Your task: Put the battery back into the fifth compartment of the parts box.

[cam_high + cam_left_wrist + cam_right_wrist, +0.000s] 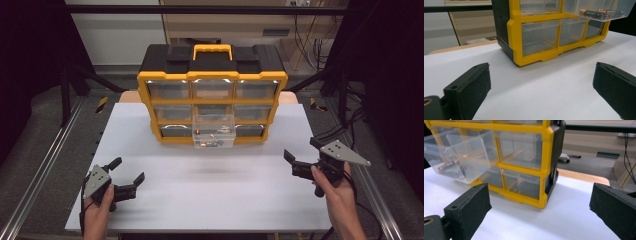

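— What's in front of you, biggest first?

— A yellow-and-black drawer organizer (pixel 212 95) at the table's twelve o'clock, standing on the white table (pixel 210 195). Its middle clear drawer (pixel 214 131) is pulled out toward me and sags a little at the front; in it lie a few batteries (pixel 599 13).

— How will that drawer handle?

— I'd judge it light, thin, stiff plastic, slick on the walls and liable to crack if squeezed hard. The batteries are loose, so they'll likely roll and shift the weight if I tilt it. I'd take it by the front lip, or pinch a side wall near the front, or just push the face squarely to slide it in.

— And where are you?

— My left gripper (pixel 128 172) rests low at seven o'clock, my right gripper (pixel 301 152) at four o'clock, both aimed at the organizer and well apart from it. Jaws on each stand wide apart, holding nothing.
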Motion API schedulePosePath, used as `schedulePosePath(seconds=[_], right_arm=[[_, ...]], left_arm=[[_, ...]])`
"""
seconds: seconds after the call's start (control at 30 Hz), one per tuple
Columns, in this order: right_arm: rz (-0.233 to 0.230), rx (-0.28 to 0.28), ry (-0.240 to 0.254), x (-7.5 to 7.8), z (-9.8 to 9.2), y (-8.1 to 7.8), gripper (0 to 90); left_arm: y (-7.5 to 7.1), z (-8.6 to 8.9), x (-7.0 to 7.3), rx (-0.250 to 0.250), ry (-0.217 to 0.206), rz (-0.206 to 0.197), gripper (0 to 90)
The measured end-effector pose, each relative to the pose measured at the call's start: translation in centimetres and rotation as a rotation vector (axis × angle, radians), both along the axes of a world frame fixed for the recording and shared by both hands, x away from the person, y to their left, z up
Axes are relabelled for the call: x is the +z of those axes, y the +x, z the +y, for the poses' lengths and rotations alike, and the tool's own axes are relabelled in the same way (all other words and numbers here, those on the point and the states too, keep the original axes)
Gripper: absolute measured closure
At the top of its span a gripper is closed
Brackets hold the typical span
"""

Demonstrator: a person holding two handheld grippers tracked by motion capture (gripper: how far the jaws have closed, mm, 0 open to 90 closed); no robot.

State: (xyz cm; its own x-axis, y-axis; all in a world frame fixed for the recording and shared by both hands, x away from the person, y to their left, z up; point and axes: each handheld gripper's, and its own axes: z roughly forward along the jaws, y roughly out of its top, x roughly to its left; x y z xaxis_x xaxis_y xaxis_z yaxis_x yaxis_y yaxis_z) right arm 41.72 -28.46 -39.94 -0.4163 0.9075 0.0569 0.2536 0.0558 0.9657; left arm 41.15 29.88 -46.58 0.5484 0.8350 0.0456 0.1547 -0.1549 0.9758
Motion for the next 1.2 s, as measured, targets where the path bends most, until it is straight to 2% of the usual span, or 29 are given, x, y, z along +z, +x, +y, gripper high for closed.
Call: schedulePosePath(seconds=[0.3,0.8,1.2], right_arm=[[0.011,0.004,-0.015,-2.0,0.1,-0.2,3.7],[0.022,0.014,0.018,-4.5,0.9,0.0,3.9],[0.031,0.031,0.035,-6.0,1.9,0.2,4.2]], left_arm=[[0.0,0.0,0.0,-0.005,0.0,0.003,1.6],[0.0,0.0,0.0,-0.009,-0.001,0.005,1.6],[0.0,-0.1,-0.1,-0.017,0.001,0.012,1.6]])
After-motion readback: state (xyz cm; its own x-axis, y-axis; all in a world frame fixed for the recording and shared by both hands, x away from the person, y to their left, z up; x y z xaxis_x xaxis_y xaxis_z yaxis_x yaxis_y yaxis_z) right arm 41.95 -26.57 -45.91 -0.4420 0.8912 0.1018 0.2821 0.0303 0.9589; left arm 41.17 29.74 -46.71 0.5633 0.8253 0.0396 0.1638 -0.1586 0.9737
